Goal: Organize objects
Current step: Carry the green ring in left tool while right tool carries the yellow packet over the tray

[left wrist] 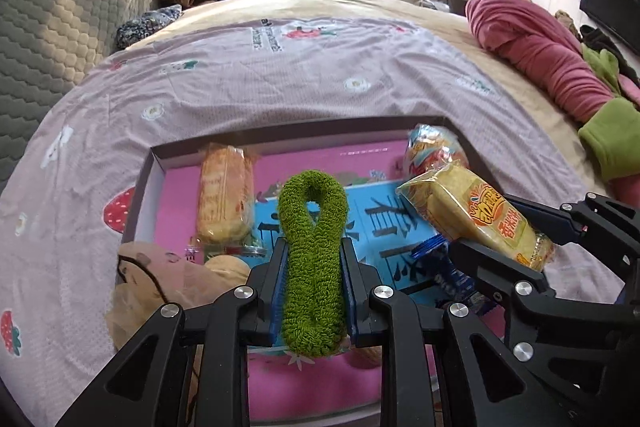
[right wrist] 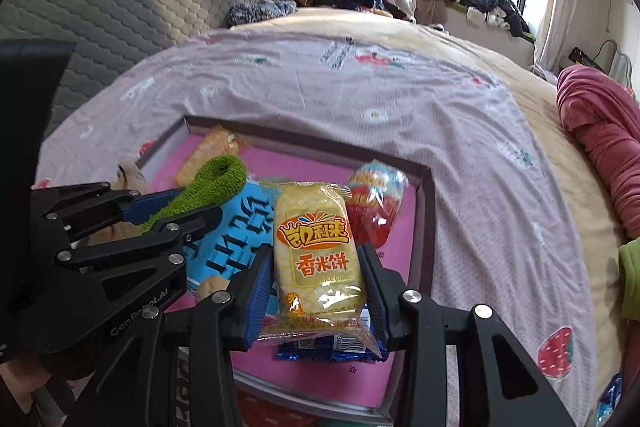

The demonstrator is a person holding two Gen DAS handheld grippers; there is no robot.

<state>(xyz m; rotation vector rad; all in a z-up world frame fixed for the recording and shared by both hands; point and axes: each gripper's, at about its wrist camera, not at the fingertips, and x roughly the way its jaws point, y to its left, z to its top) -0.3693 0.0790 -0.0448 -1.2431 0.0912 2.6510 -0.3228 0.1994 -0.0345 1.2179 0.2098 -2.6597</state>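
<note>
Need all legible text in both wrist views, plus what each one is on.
"香米饼": yellow snack packet, red characters.
"rice cake", roughly: small line under it on the packet, too blurred to be sure.
"GenRobot.AI": left hand-held gripper, on its black body.
Packet's orange logo: stylised, not legible.
Large dark characters on the blue panel in the box: partly covered, unreadable.
Bedsheet print and blue wrapper barcode digits: too small.

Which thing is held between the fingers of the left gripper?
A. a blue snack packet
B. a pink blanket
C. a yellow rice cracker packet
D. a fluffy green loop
D: in the left wrist view the left gripper is shut on the fluffy green loop, while the yellow packet sits in the right gripper.
</note>
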